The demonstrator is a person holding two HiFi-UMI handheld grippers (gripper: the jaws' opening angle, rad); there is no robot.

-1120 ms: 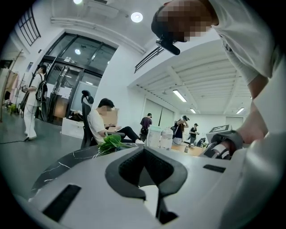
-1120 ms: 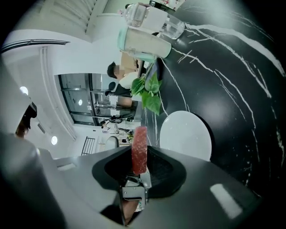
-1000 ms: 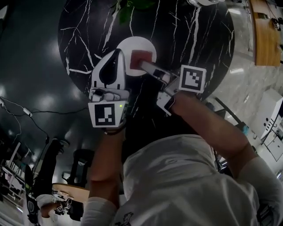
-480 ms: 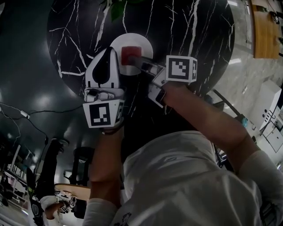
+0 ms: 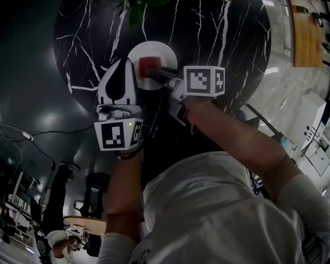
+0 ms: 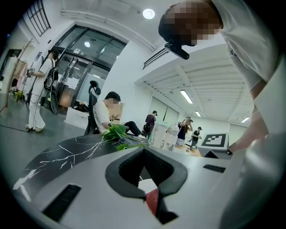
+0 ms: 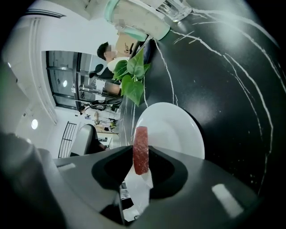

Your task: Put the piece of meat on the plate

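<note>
A red piece of meat [image 5: 148, 65] stands on edge between the pads of my right gripper [image 5: 153, 71], which is shut on it. It hangs just over the white plate [image 5: 154, 47] on the black marble table [image 5: 216, 31]. In the right gripper view the meat [image 7: 140, 150] sits upright in my right gripper [image 7: 140, 162], with the plate [image 7: 178, 129] right behind it. My left gripper [image 5: 133, 62] rests beside the plate's left edge, its jaws together and holding nothing. Through my left gripper [image 6: 149, 193] a bit of red meat and white plate shows.
Green leaves [image 5: 136, 10] lie at the table's far side, past the plate, and a clear vessel [image 7: 138, 18] stands beyond the leaves [image 7: 134, 76]. A wooden table [image 5: 309, 36] is at the far right. Several people [image 6: 107, 114] sit or stand in the room behind.
My right gripper has brought the meat down and a little leftward over the plate, still gripping it. The left gripper has hardly shifted.
</note>
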